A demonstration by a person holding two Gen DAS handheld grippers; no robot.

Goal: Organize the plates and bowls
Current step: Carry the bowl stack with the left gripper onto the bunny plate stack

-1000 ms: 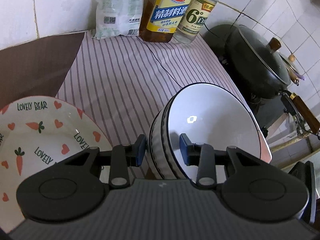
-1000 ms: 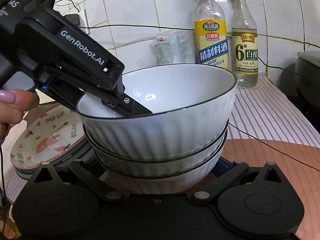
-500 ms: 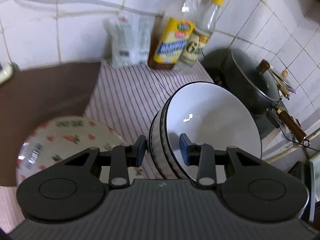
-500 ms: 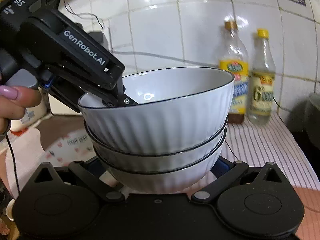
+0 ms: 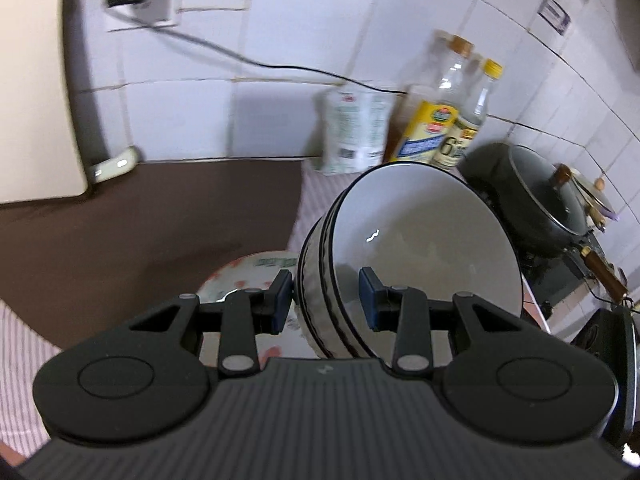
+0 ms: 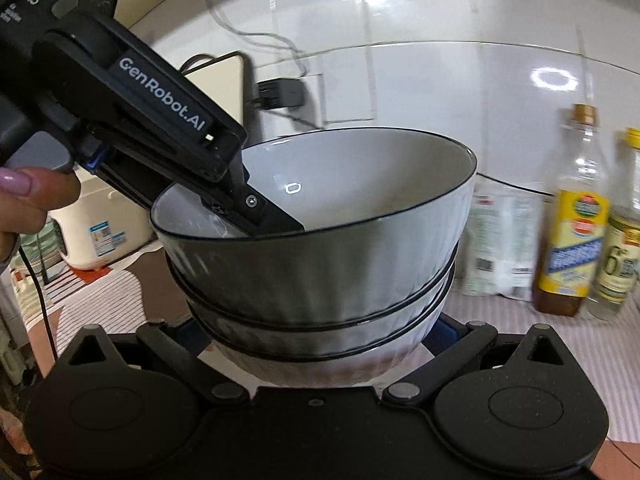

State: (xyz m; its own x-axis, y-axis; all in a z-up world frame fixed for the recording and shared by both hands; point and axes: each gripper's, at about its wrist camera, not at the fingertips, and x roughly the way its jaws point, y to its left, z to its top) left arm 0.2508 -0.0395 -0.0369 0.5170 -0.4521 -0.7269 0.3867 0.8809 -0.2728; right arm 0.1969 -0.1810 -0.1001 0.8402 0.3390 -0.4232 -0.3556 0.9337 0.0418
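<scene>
A stack of three white ribbed bowls with black rims hangs in the air, high above the counter. My left gripper is shut on the stack's rim, one finger inside the top bowl and one outside. The stack fills the right wrist view. My right gripper cradles the bottom bowl, its fingers spread wide at both sides under the stack. The left gripper's body reaches into the top bowl there. A carrot-and-heart plate lies below on the counter.
Two bottles and a white bag stand against the tiled wall. A lidded black wok sits at the right. A brown mat and striped cloth cover the counter. A rice cooker stands left.
Both grippers have lifted the bowl stack well upward. The plate and counter have dropped away below, and more of the wall shows.
</scene>
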